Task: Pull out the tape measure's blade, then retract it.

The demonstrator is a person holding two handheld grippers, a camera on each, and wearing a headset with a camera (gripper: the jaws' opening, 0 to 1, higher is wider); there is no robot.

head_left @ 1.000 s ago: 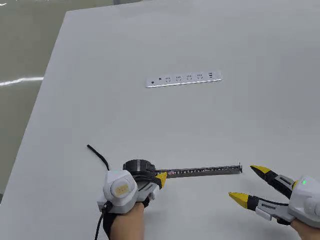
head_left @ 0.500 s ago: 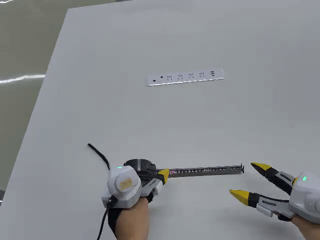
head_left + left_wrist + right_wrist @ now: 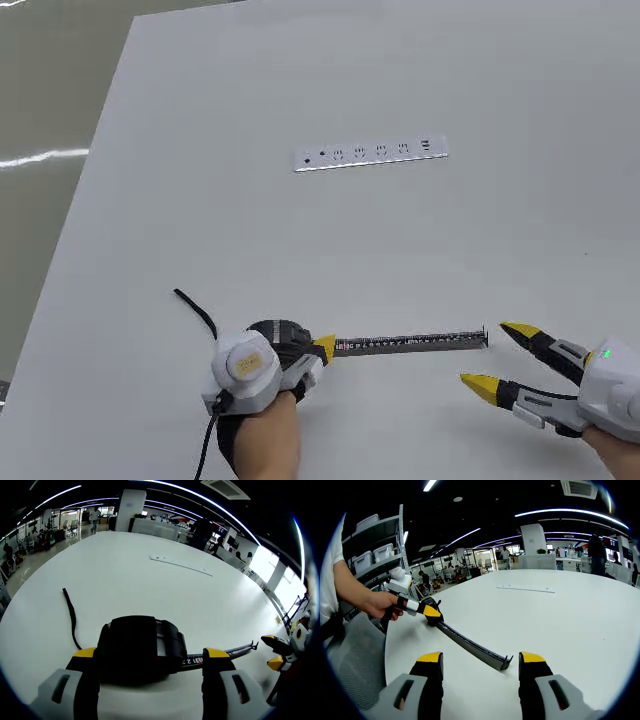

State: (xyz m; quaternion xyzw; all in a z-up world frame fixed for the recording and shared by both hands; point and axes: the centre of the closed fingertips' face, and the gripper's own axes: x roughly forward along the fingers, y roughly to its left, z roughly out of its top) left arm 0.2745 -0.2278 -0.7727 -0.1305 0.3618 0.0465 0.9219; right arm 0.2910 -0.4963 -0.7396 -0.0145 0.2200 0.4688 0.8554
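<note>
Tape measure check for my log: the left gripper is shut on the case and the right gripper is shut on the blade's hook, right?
Not the right gripper: it is open, its jaws apart and clear of the hook, as the right gripper view shows. The left gripper is shut on the case.

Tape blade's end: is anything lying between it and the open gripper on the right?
Nothing visible does. Only bare table separates the blade's hooked end from the right gripper, whose jaws stand open.
</note>
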